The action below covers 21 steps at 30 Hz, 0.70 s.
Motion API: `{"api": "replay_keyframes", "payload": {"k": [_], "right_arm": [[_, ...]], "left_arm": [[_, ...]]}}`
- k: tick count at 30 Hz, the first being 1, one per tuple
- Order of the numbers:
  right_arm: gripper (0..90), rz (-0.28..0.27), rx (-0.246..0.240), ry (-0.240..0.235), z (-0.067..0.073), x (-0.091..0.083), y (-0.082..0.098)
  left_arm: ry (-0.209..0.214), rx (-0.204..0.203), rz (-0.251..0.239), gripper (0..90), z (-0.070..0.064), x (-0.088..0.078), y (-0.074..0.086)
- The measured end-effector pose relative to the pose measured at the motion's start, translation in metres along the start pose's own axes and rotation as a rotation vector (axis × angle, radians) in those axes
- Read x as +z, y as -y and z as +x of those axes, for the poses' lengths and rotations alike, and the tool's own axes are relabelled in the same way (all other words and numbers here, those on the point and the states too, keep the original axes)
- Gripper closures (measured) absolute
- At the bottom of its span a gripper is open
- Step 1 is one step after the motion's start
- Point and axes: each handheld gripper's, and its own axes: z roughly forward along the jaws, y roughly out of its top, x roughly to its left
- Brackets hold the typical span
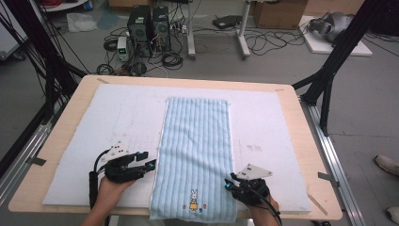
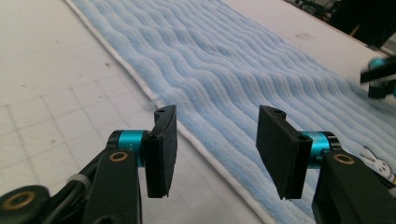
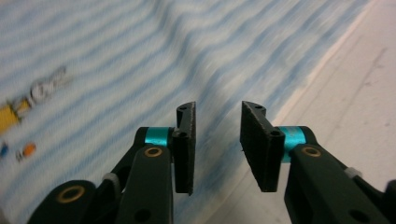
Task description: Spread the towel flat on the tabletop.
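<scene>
A light blue ribbed towel (image 1: 196,150) lies flat lengthwise on the white foam mat (image 1: 94,122), with a small rabbit picture (image 1: 193,199) near its front end. My left gripper (image 1: 149,160) hovers at the towel's left edge, open, and the white hem (image 2: 205,149) passes under the gap between its jaws. My right gripper (image 1: 229,182) is at the towel's right edge near the front, open with a narrower gap, over the towel's border (image 3: 219,140). In the left gripper view the right gripper's tips (image 2: 380,74) show across the towel.
The mat covers a wooden table (image 1: 306,136). Beyond the table's far edge are computer towers (image 1: 148,28), cables and a cardboard box (image 1: 277,14) on the floor. Black frame legs (image 1: 329,70) stand at both sides. Someone's shoes (image 1: 388,165) are at the right.
</scene>
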Motion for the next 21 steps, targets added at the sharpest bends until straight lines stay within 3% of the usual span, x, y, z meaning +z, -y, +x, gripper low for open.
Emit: {"api": "replay_keyframes", "payload": {"k": [3, 6, 9, 11, 13, 21], "right_arm": [[61.8, -0.039, 0.050, 0.043, -0.007, -0.003, 0.000], [62.2, -0.058, 0.070, 0.094, -0.013, -0.001, -0.001], [63.4, -0.063, 0.078, 0.112, -0.017, 0.002, -0.005], [63.6, -0.051, 0.078, 0.110, -0.017, 0.006, -0.006], [64.4, -0.029, 0.081, 0.118, -0.016, 0.012, -0.007], [64.6, 0.019, 0.085, 0.114, -0.019, 0.028, -0.008]], "left_arm": [[0.014, 0.024, 0.058, 64.1, -0.006, 0.008, 0.003], [0.008, 0.045, 0.112, 66.4, -0.011, 0.017, 0.006], [-0.001, 0.084, 0.147, 71.6, -0.019, 0.021, 0.006], [-0.038, 0.151, 0.193, 80.7, -0.026, 0.025, 0.007], [-0.060, 0.194, 0.199, 86.6, -0.031, 0.026, 0.007], [-0.040, 0.208, 0.233, 89.0, -0.032, 0.013, 0.010]]}}
